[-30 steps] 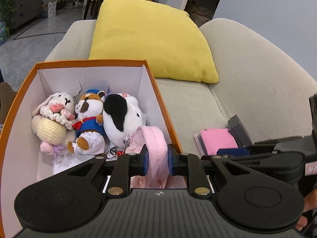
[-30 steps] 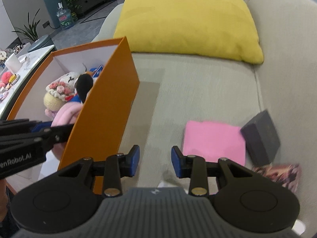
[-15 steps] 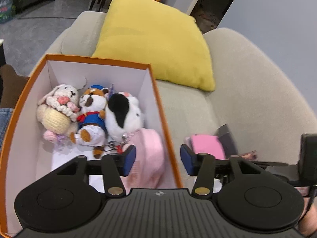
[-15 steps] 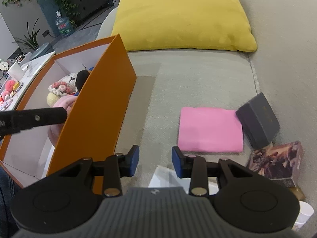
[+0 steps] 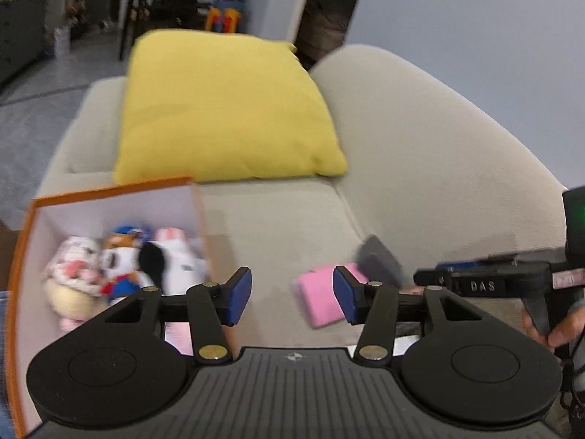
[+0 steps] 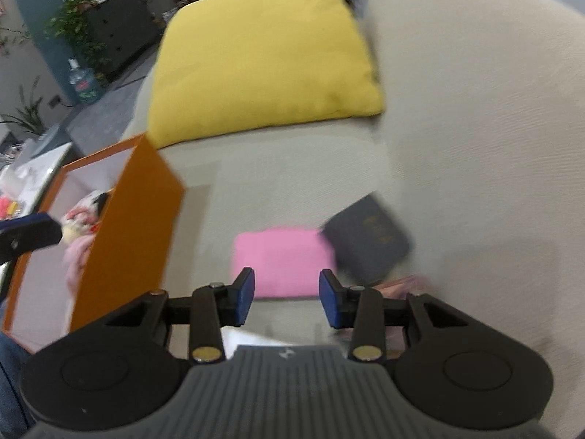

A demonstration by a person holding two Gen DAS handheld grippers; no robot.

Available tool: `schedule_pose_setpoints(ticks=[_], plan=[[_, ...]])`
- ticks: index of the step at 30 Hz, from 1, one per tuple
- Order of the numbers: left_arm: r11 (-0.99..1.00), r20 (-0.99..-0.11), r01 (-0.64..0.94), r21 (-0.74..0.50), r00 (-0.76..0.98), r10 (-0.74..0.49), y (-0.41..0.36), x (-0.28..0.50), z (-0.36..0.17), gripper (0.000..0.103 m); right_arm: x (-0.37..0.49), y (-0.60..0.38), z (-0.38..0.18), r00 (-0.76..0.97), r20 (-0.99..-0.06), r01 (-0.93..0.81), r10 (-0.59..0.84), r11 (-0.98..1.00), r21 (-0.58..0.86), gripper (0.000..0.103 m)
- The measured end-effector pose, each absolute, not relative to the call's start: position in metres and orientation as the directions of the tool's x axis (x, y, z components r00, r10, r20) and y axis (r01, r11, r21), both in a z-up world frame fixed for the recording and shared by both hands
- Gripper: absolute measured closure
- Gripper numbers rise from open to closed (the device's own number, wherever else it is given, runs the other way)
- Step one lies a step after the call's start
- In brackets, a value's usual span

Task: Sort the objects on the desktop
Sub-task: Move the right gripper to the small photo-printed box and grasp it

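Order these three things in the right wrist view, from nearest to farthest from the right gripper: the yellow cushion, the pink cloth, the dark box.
1. pink cloth, just beyond the right gripper, on the seat.
2. dark box, further right, against the cloth's right edge.
3. yellow cushion, far back on the sofa.

You had the box [image 5: 109, 197] on the sofa seat [image 5: 278, 219], left of the folded cloth [image 6: 281, 259]. Plush toys [image 5: 124, 267] lay inside it. The small case [image 6: 369, 237] touched the cloth's right edge. The cushion [image 5: 223, 109] stood behind.
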State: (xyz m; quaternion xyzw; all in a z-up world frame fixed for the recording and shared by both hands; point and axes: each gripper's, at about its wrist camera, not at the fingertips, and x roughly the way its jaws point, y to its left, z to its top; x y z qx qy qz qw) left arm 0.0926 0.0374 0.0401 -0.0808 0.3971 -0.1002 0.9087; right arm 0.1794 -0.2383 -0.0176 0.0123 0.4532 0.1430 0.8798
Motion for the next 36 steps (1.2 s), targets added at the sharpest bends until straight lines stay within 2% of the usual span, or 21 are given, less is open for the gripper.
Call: schedule_pose_setpoints(ticks=[6,9,15,25,28,30,36], plan=[[0.965,-0.783,0.126,-0.228,0.566,-0.259,-0.006,0.125,0.019,0.043,0.195,-0.260,-0.018,0.472,-0.861,-0.217,0.188,0.972,0.093,0.061],[0.968,-0.823,0.094,-0.231,0.511,-0.247,-0.019,0.142,-0.003,0.040,0.199,-0.274,-0.031,0.430,-0.890,-0.169,0.153,0.982,0.087,0.052],[0.973,-0.887,0.021,-0.228,0.407,-0.217,-0.030,0.169,-0.050,0.038,0.212,-0.291,-0.058,0.344,-0.912,-0.104,0.224,0.974,0.200,0.054],[0.962,-0.914,-0.088,-0.259,0.345,-0.215,-0.029,0.199,-0.089,0.038,0.219,-0.282,-0.061,0.337,-0.921,-0.109,0.193,0.980,0.165,0.058],[0.963,-0.919,-0.094,-0.254,0.332,-0.210,-0.030,0.204,-0.096,0.038,0.215,-0.280,-0.062,0.308,-0.941,-0.089,0.142,0.989,0.120,0.062],[0.962,-0.921,-0.096,-0.257,0.327,-0.213,-0.031,0.205,-0.099,0.038,0.212,-0.276,-0.064,0.307,-0.943,-0.101,0.126,0.990,0.100,0.061],[0.955,-0.917,-0.101,-0.278,0.325,-0.232,-0.031,0.210,-0.106,0.033,0.222,-0.278,-0.082,0.276,-0.946,-0.080,0.168,0.985,0.151,0.063]])
